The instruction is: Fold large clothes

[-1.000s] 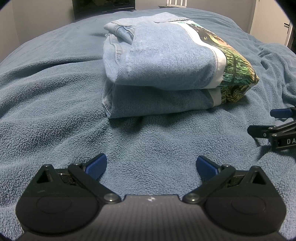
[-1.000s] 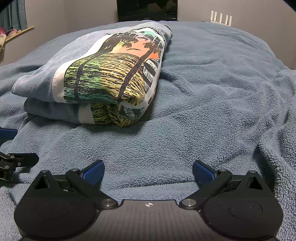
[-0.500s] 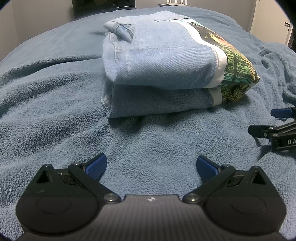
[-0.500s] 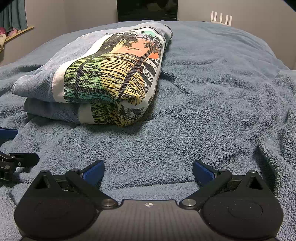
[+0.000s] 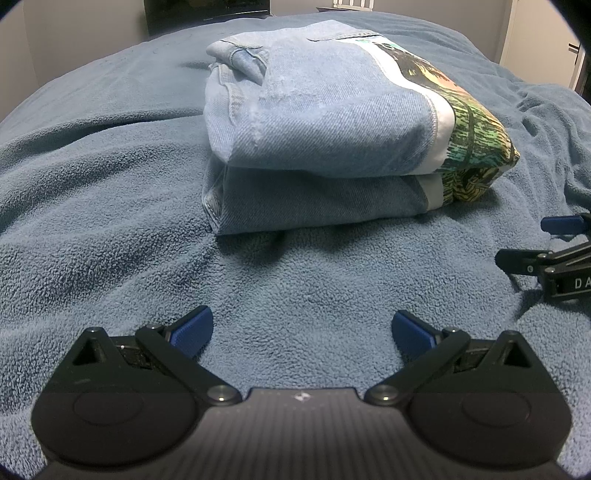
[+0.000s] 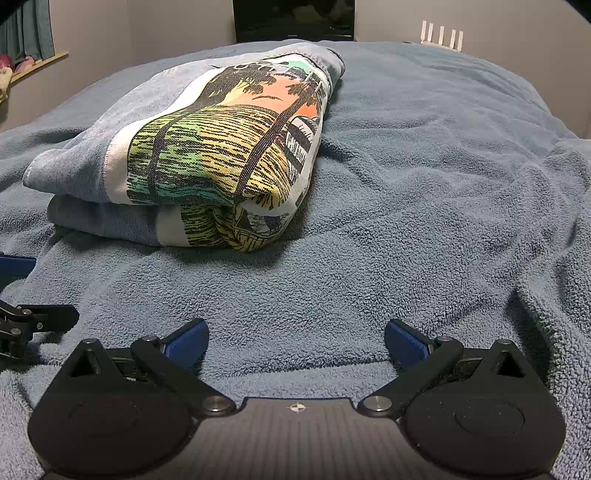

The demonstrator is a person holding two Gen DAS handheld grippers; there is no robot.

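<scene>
A folded light-blue denim garment (image 5: pixel 325 136) with a colourful palm-tree print lies in a thick stack on the blue fleece blanket (image 5: pixel 92 229). The right wrist view shows its printed side (image 6: pixel 229 155) at upper left. My left gripper (image 5: pixel 302 326) rests low on the blanket, a short way in front of the stack, open and holding nothing. My right gripper (image 6: pixel 296 338) sits likewise in front of the printed end, open with nothing between its fingers. Each gripper shows at the edge of the other's view: the right one (image 5: pixel 546 254), the left one (image 6: pixel 33 314).
The blanket covers a bed and has rumpled folds at the right (image 6: pixel 535 258). A dark screen (image 6: pixel 295 18) stands against the far wall, with a white slatted object (image 6: pixel 441 35) beside it. A shelf and curtain (image 6: pixel 33 48) are at the far left.
</scene>
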